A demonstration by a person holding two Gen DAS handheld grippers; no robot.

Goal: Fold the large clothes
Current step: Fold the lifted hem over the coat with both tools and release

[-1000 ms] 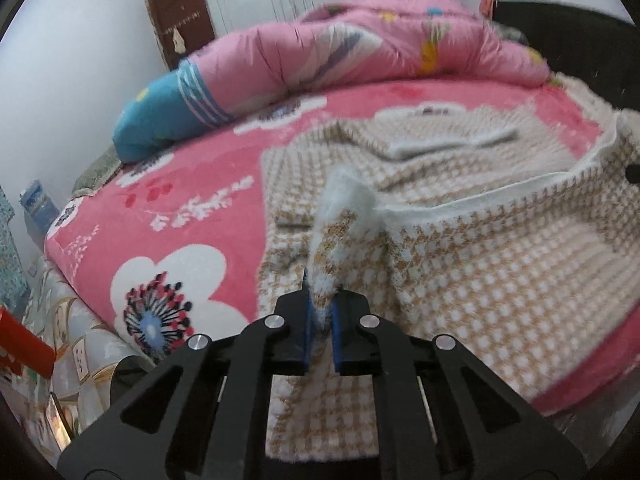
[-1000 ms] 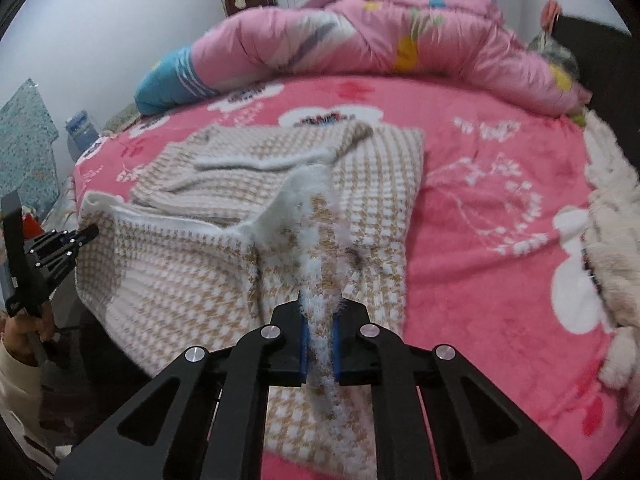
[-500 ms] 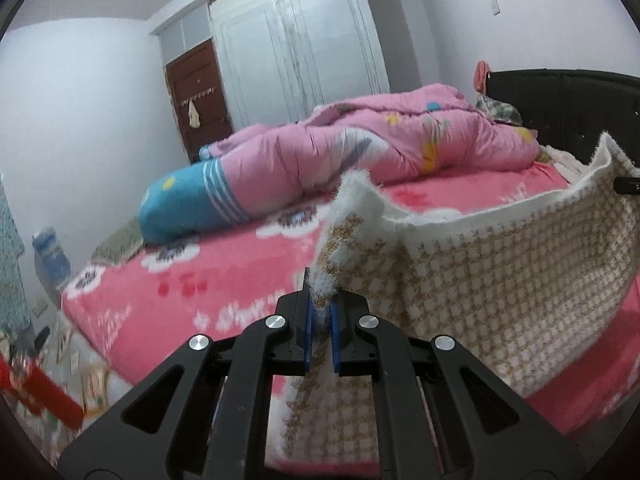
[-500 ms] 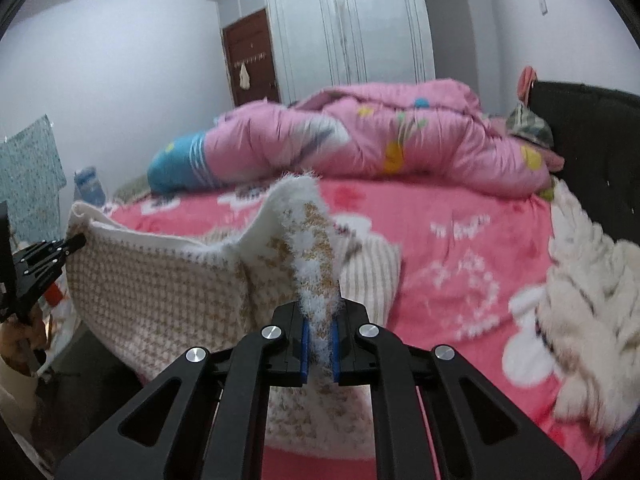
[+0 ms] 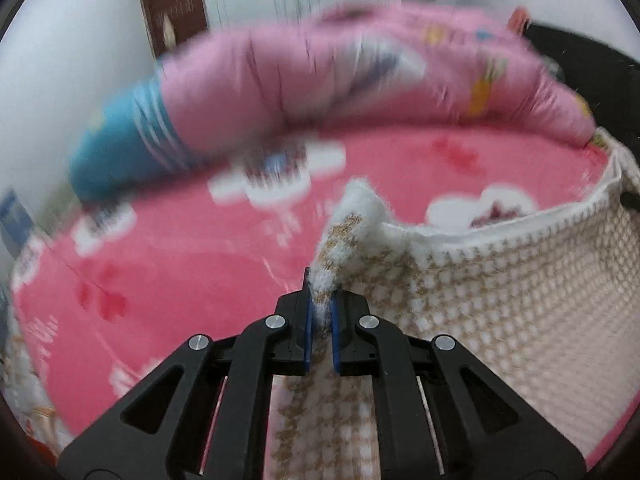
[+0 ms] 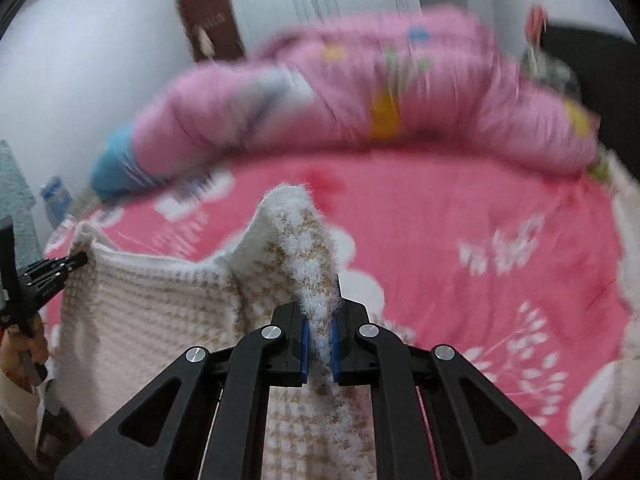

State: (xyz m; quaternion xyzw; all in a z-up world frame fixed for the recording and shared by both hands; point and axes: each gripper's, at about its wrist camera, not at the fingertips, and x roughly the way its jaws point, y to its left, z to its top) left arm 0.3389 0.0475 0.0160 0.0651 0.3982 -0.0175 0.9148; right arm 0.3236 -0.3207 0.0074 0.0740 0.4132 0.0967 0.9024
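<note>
A fuzzy white-and-tan checked knit garment (image 5: 500,300) hangs stretched between both grippers above the pink flowered bed (image 5: 180,264). My left gripper (image 5: 320,312) is shut on one corner of its white-trimmed edge. My right gripper (image 6: 320,324) is shut on the other corner of the garment (image 6: 160,312), where a fold stands up above the pads. In the right wrist view the left gripper (image 6: 60,268) shows at the far left, held by a hand (image 6: 20,356). The garment's lower part is hidden below both grippers.
A rolled pink quilt (image 5: 360,80) with a blue end (image 5: 120,148) lies along the far side of the bed. A brown door (image 6: 212,20) and white wardrobe stand behind. A fluffy cream cloth (image 6: 624,280) lies at the bed's right edge, beside a dark headboard (image 5: 600,64).
Both grippers lifted the garment's edge off the bed, then swept it forward over the bed and tipped back down; the view is motion-blurred. Both grips stayed closed.
</note>
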